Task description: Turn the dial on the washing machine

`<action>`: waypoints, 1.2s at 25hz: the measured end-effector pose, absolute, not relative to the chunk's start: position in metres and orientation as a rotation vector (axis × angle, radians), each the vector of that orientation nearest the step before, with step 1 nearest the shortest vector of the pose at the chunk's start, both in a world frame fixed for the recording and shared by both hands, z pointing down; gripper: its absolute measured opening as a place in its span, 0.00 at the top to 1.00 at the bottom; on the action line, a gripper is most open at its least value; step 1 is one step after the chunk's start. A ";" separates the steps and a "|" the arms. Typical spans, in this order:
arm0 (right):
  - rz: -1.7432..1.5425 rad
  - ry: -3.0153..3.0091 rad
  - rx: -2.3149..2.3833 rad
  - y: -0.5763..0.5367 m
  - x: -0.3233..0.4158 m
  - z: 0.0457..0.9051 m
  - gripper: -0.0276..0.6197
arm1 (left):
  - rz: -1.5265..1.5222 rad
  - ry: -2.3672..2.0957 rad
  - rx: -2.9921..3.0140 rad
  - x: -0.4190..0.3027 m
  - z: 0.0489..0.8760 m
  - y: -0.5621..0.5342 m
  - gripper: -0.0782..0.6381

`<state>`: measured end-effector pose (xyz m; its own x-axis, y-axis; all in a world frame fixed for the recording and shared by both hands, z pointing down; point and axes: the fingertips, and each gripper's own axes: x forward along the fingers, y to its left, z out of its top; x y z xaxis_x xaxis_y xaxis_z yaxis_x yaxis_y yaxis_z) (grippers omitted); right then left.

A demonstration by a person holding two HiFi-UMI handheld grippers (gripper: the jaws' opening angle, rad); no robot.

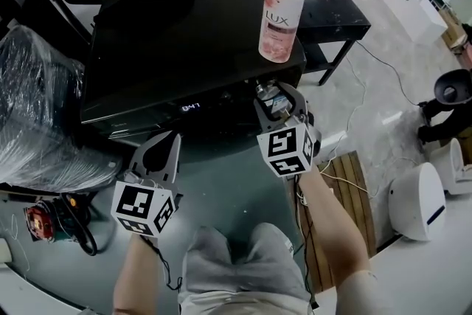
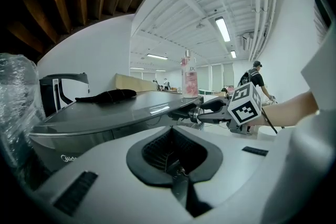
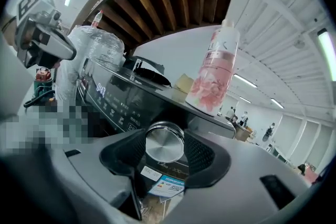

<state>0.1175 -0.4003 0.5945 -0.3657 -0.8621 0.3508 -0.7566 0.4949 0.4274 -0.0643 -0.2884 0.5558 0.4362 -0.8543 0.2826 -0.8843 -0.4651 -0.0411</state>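
Dial [image 3: 165,142] sits on the washer [image 1: 177,33] front panel, 3 o'clock end. Right gripper [image 1: 279,101] clamps it — pads on both flanks, squared up for a twist. Left gripper [image 1: 156,157] — jaws apart, empty, parked at 7 o'clock, likely just clear.

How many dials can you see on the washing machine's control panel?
1. The silver dial sits at the panel's right end, between the right gripper's fingers, below the LUX bottle. No other shows; the gripper hides part of the panel.
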 end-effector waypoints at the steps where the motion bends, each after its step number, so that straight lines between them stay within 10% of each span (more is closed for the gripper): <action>1: -0.247 -2.215 1.331 -0.401 0.118 0.594 0.57 | 0.403 -1.559 2.563 -0.064 0.556 -0.289 0.86; 9: -0.011 -2.331 1.428 -0.403 0.128 0.594 0.63 | 0.451 -1.567 2.564 -0.062 0.555 -0.293 0.86; 15: 0.074 -2.310 1.561 -0.406 0.149 0.599 0.90 | 0.437 -1.551 2.552 -0.063 0.554 -0.292 0.86; 22: 0.083 -2.381 1.471 -0.396 0.124 0.606 0.61 | 0.431 -1.533 2.544 -0.065 0.557 -0.289 0.86; 30: 0.077 -2.307 1.511 -0.399 0.132 0.608 0.52 | 0.431 -1.516 2.537 -0.069 0.553 -0.284 0.86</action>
